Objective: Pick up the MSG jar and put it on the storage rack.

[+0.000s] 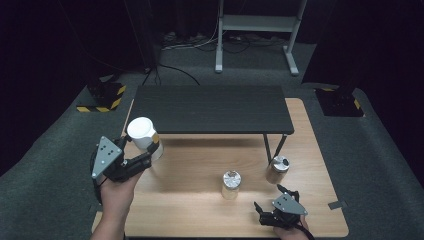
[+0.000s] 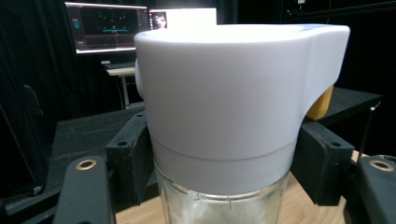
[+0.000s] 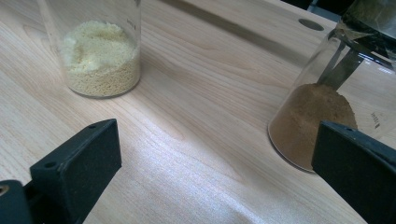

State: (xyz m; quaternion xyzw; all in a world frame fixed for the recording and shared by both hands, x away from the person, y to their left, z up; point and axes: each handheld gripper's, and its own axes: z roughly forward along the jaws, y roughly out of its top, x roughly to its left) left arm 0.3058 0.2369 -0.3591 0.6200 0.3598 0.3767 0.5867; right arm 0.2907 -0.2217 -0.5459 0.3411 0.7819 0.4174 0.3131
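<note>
My left gripper (image 1: 147,155) is shut on a glass jar with a tall white lid (image 1: 142,132), held above the table's left side. In the left gripper view both black pads (image 2: 133,154) press the jar (image 2: 219,205) just under the white lid (image 2: 224,102), which has a yellow tab (image 2: 322,102) at its side. My right gripper (image 1: 268,196) stands open near the front right edge with nothing between its jaws (image 3: 215,172). Ahead of it stand a jar of yellow granules (image 3: 100,51) (image 1: 231,184) and a jar of brown powder (image 3: 327,112) (image 1: 277,169).
A low black shelf (image 1: 210,107) on thin legs spans the back of the wooden table (image 1: 200,210). The two silver-lidded jars stand in front of its right leg. Dark carpet, cables and a white desk frame (image 1: 255,30) lie beyond.
</note>
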